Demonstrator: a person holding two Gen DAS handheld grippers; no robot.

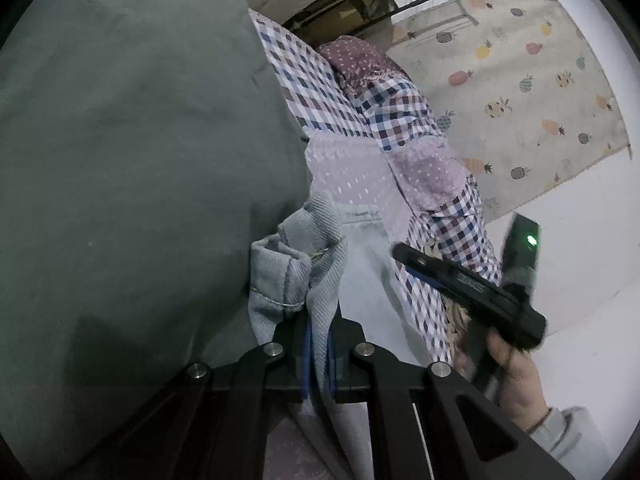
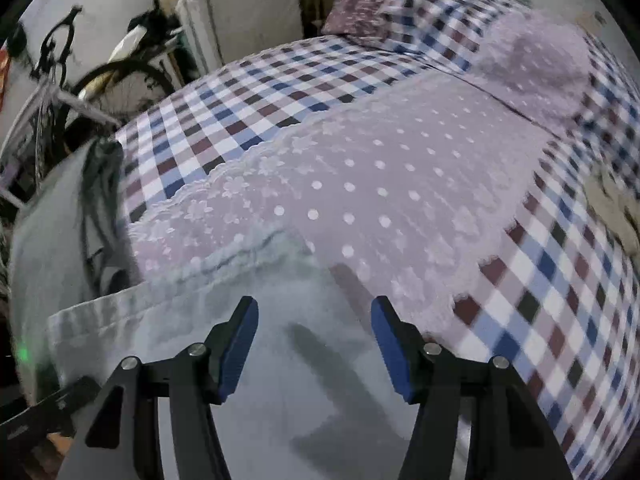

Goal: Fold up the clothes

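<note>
A pale grey-blue twill garment (image 1: 320, 280) bunches up between the fingers of my left gripper (image 1: 318, 344), which is shut on its stitched hem. The rest of the garment (image 2: 280, 360) lies flat on the bed in the right wrist view. My right gripper (image 2: 314, 308) hovers just above that flat part, open, with nothing between its blue pads (image 2: 236, 344). The left wrist view shows one finger (image 1: 460, 276) of the right gripper from the side, held by a hand (image 1: 516, 372). A large grey-green cloth mass (image 1: 132, 160) fills the left of that view.
The bed carries a blue, maroon and white checked sheet (image 2: 248, 96) with a pink dotted lace cloth (image 2: 380, 168) over it and a pillow (image 2: 360, 8) at the far end. A bicycle (image 2: 80, 88) stands at the left. A pineapple-print cloth (image 1: 520, 80) hangs beyond the bed.
</note>
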